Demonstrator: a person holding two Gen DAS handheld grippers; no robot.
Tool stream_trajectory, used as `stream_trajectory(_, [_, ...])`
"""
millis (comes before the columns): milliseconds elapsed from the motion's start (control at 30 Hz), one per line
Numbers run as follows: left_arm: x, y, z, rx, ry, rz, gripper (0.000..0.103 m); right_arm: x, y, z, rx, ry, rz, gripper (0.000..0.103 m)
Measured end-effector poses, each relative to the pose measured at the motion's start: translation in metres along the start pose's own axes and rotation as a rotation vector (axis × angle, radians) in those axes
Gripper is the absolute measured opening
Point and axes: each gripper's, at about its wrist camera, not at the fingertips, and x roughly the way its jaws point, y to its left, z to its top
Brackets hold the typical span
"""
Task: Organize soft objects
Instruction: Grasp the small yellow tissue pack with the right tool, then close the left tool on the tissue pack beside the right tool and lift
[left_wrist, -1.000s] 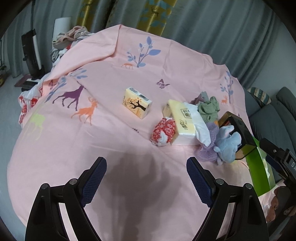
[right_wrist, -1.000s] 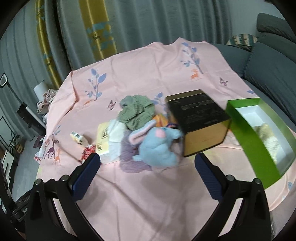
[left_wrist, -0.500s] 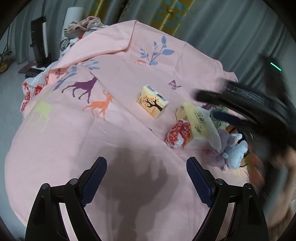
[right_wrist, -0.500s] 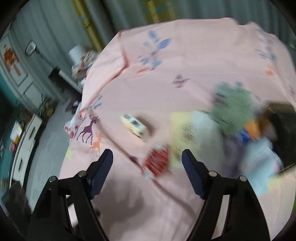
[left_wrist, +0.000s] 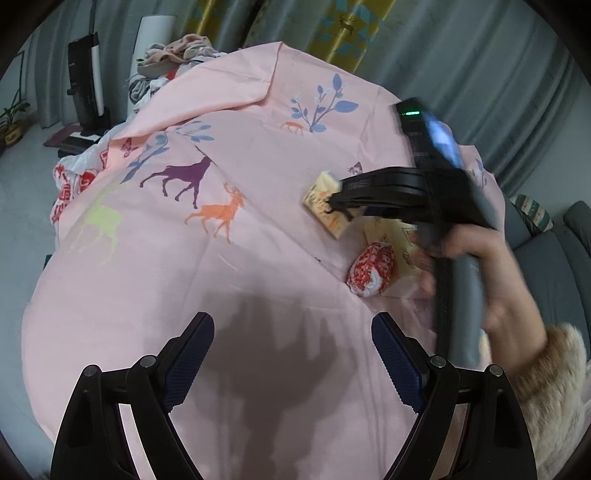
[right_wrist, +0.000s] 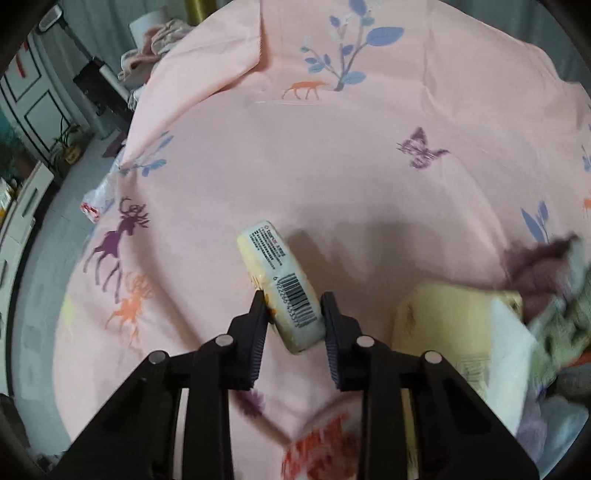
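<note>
Right wrist view looks down on a pink sheet (right_wrist: 369, 166) printed with deer, leaves and a butterfly, spread over what may be a table or a bed; I cannot tell which. At three o'clock a heap of soft things (right_wrist: 550, 295) lies blurred, mauve and sage green cloth touching a large pale yellow tissue pack (right_wrist: 443, 317) with white paper spilling from it. At six o'clock, low in the frame, a red-and-white rolled cloth (right_wrist: 325, 443) shows partly behind the gripper's frame. At the centre lies the small tissue pack (right_wrist: 284, 291), cream with a barcode on its upper face, running from eleven o'clock to five o'clock. The right gripper (right_wrist: 293, 317) has its jaws closing around the near end of this pack, one pad on either side and at or very near its flanks; whether they already press I cannot tell. In the left wrist view the same sheet (left_wrist: 184, 277) fills the frame, and the left gripper (left_wrist: 291, 354) hangs over bare fabric at six o'clock, jaws spread wide with nothing between them. At three o'clock a hand (left_wrist: 495, 280) in a fuzzy cuff (left_wrist: 554, 384) carries the right gripper toward the small pack at two o'clock.
</note>
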Motion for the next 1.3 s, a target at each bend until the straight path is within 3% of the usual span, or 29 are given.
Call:
stream_trajectory(133, [-0.004, -0.008, -0.003, 0.001, -0.007, -0.016, 0.088, -0.067, -0.029, -0.044, 0.111, -0.073, 0.195, 0.028])
stream_trajectory(267, [-0.006, -0.025, -0.011, 0.021, -0.003, -0.034, 0.088, -0.108, -0.061, -0.108, 0.247, -0.106, 0.314, 0.028])
stream_trajectory(400, [-0.003, -0.046, -0.023, 0.051, 0.013, -0.044, 0.088, -0.110, -0.089, -0.175, 0.382, -0.043, 0.306, 0.028])
stream_trajectory(567, [0.007, -0.075, -0.039, 0.093, 0.045, -0.059, 0.088, -0.097, -0.125, -0.221, 0.535, 0.041, 0.294, 0.031])
stream_trajectory(633, [0.011, -0.083, -0.044, 0.105, 0.060, -0.064, 0.088, -0.099, -0.136, -0.228, 0.559, 0.047, 0.286, 0.033])
stream_trajectory(733, [0.022, -0.095, -0.054, 0.117, 0.098, -0.073, 0.088, -0.106, -0.147, -0.226, 0.551, 0.058, 0.188, 0.054])
stream_trajectory(800, [0.030, -0.103, -0.062, 0.121, 0.119, -0.080, 0.088, -0.112, -0.154, -0.224, 0.547, 0.025, 0.164, 0.061])
stream_trajectory(900, [0.042, -0.115, -0.073, 0.130, 0.158, -0.099, 0.087, -0.112, -0.160, -0.219, 0.521, 0.025, 0.229, 0.061])
stream_trajectory(1100, [0.069, -0.137, -0.090, 0.101, 0.226, -0.163, 0.066, -0.089, -0.154, -0.199, 0.407, 0.065, 0.314, 0.060])
stream_trajectory(1200, [0.078, -0.143, -0.094, 0.080, 0.231, -0.205, 0.048, -0.078, -0.145, -0.196, 0.326, 0.103, 0.345, 0.040])
stream_trajectory(1300, [0.075, -0.144, -0.091, 0.074, 0.187, -0.164, 0.045, -0.072, -0.137, -0.193, 0.286, 0.100, 0.345, 0.037])
